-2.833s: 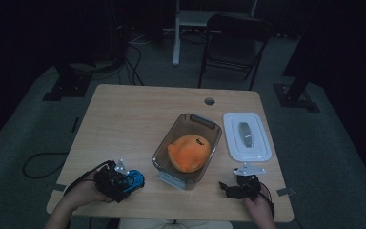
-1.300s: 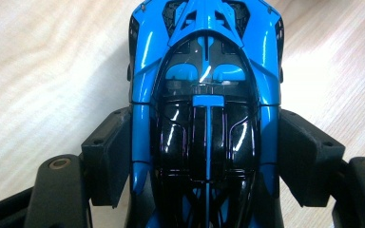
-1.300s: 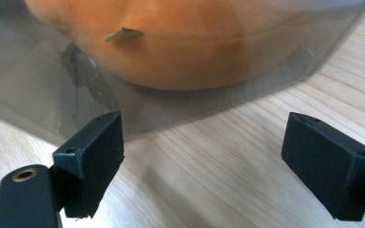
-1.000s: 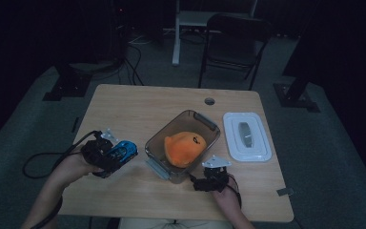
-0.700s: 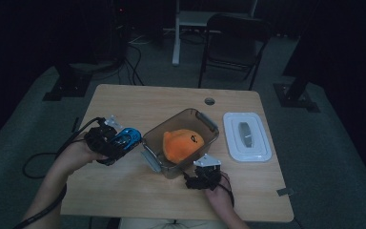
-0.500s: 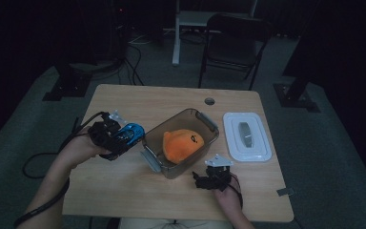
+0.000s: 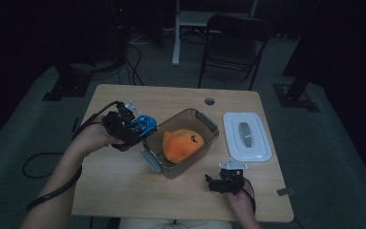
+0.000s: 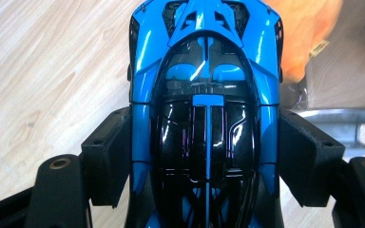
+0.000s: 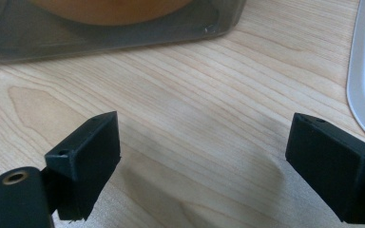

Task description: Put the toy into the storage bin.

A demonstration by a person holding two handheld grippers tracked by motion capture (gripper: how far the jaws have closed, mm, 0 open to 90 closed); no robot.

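The left gripper [image 7: 134,128], left of centre in the high view, clamps a blue toy car [image 8: 204,95] just beside the clear container's [image 7: 205,125] left rim. The right gripper [image 9: 204,166] gapes empty over the table.

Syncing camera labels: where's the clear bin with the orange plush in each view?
High view: clear bin at table centre, orange plush inside, blue toy car held by left gripper at its left end.
Left gripper view: bin's corner at right edge, behind the car.
Right gripper view: bin's wall along the top, ahead of the open right gripper.
Shared landmark: the plush.
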